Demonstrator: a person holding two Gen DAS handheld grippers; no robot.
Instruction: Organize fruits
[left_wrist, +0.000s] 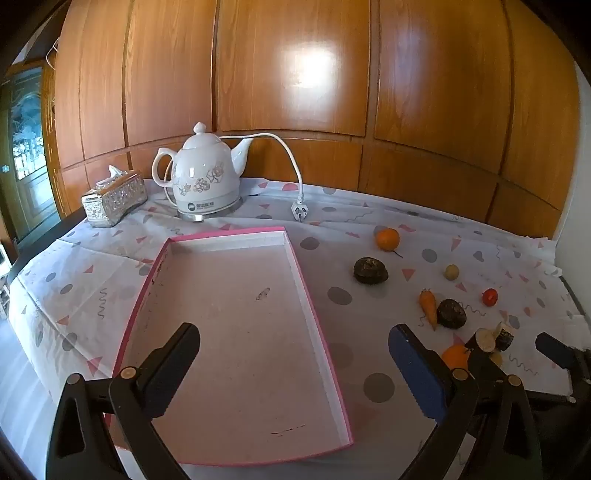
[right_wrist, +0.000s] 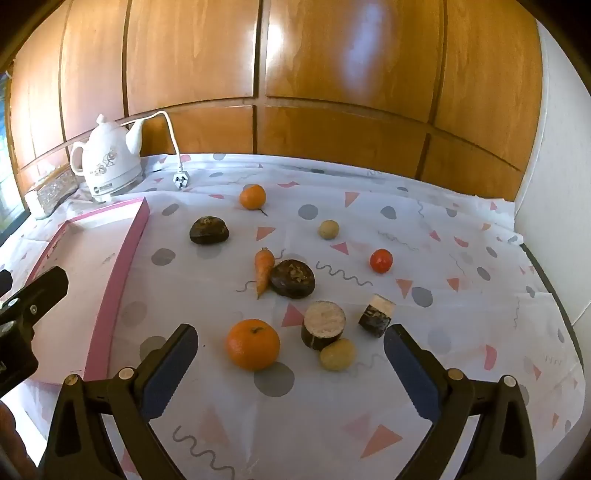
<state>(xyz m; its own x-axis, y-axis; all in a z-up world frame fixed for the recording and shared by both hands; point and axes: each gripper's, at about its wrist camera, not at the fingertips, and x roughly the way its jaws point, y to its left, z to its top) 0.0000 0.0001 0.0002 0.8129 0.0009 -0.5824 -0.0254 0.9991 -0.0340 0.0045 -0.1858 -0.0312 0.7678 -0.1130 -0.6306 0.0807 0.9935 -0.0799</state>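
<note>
- The left gripper (left_wrist: 293, 343) stood wide open, empty, tilted down over the near end of the tray (left_wrist: 317, 325).
- The right gripper (right_wrist: 290, 345) was also wide open and empty, tilted down above the scattered produce.
- The pink-rimmed tray lay on the tabletop (left_wrist: 332, 214) with nothing in it, left of all the produce.
- Between the right gripper's fingers, on the cloth, lay the near orange (right_wrist: 252, 344), a cut dark log (right_wrist: 324, 328) and a tan ball (right_wrist: 337, 354) touching that log.
- A dark cube (right_wrist: 376, 314) sat just right of the log.
- Farther back, a carrot (right_wrist: 263, 270) touched a dark round lump (right_wrist: 292, 278).
- A tomato (right_wrist: 381, 260) lay well to the right of them.
- Beyond those were another dark lump (right_wrist: 208, 230), a second tan ball (right_wrist: 328, 229) and the far orange (right_wrist: 252, 197), all apart from one another.
- A white kettle (left_wrist: 205, 177) stood at the back by the wood panelling, its plug (left_wrist: 299, 211) lying loose on the cloth.
- A tissue box (left_wrist: 114, 199) sat left of the kettle.
</note>
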